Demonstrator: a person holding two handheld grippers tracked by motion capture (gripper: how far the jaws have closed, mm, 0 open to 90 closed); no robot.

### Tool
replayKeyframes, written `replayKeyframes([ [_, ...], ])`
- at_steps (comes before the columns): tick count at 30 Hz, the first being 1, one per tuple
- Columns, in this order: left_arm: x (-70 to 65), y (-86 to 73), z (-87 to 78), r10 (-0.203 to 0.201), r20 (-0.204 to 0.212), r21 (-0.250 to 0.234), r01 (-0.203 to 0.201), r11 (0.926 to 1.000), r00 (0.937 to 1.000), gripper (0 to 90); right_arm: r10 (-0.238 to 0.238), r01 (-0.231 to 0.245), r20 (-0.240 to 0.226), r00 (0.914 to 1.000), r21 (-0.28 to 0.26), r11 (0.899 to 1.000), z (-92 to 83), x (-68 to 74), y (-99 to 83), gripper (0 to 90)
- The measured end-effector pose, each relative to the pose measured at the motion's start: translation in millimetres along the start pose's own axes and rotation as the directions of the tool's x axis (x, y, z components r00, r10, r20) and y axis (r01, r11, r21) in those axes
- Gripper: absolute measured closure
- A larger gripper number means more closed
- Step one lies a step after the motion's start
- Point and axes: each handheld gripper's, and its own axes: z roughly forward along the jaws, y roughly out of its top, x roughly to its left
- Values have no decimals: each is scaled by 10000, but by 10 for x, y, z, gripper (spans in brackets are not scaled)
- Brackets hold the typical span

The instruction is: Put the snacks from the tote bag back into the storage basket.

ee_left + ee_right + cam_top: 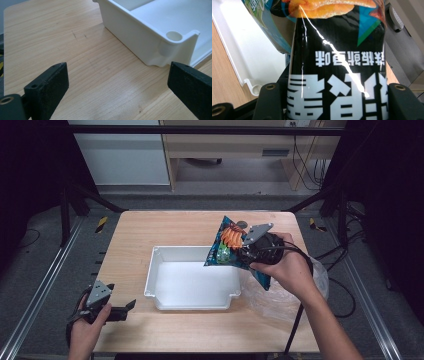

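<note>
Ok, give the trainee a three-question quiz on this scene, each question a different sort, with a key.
1. True or false: the right tongs are shut on the snack bag.
2. Pick one. The tray holds: A) a bag, B) nothing, C) a cup.
3. Fill in: the left tongs are ____, with bare table between their jaws.

Key
1. True: the bag sits clamped between the jaws in the right gripper view.
2. B: its white floor is bare; the bag hangs above the tray's right edge.
3. Open.
</note>
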Motion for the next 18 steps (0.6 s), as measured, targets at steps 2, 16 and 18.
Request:
replayKeyframes([
  [2,11,-2,-8,51,-26,30,-51,10000,10000,31,-16,16,-36,10000,-32,10000,23,-11,12,416],
  [16,2,-3,1,270,-148,139,-268,9995,9995,31,40,-44,-84,10000,-446,9990,36,-46,68,416],
  [18,-4,-3,4,261,-172,125,-259,9996,9995,31,-12,6,-106,9999,-509,9987,51,-38,91,416],
])
